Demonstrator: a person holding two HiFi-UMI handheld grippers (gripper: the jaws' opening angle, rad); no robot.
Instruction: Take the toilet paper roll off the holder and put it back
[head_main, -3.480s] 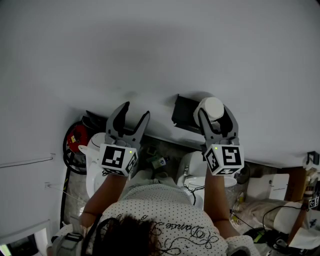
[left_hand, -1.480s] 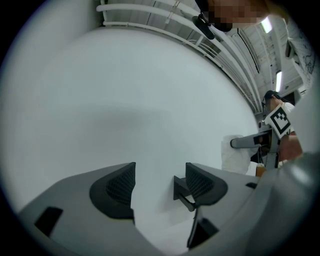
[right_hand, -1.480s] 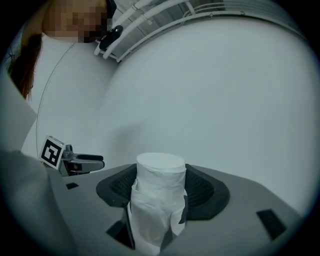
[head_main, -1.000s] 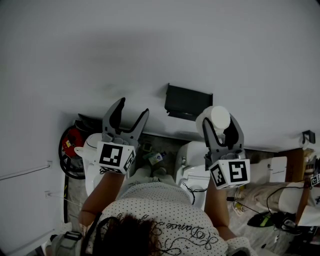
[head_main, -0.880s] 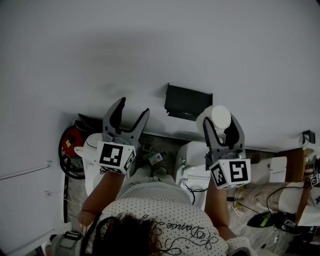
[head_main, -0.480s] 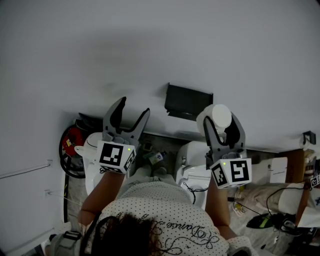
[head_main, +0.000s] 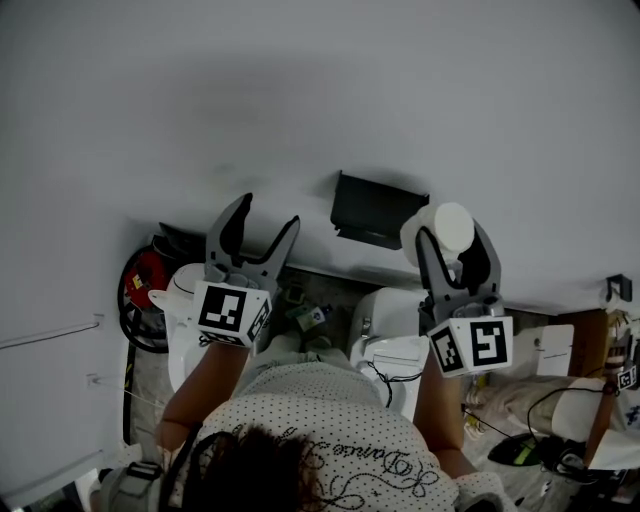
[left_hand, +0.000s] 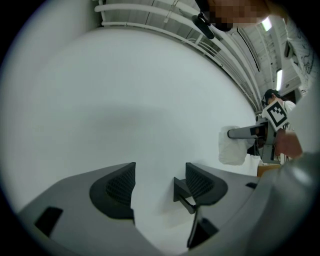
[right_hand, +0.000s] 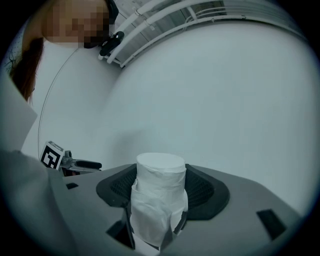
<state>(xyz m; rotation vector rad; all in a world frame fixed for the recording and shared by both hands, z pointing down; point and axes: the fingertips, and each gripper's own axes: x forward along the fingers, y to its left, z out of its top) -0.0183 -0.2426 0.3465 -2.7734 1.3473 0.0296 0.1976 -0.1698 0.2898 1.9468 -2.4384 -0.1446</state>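
The roll (right_hand: 159, 197) is held between the fingers of the right gripper (head_main: 452, 245), with a pad pressed against each side and its flat end turned toward the wall (head_main: 300, 90). A loose sheet is seen wrapped down its side. In the head view the roll is kept just to the right of the holder (head_main: 377, 208), apart from it and near the wall. The holder, a dark bracket, is fixed to the wall. The left gripper (head_main: 266, 212) is pointed at the wall to the left of the holder. Its fingers are spread wide and nothing is gripped; the holder is seen past the right-hand finger.
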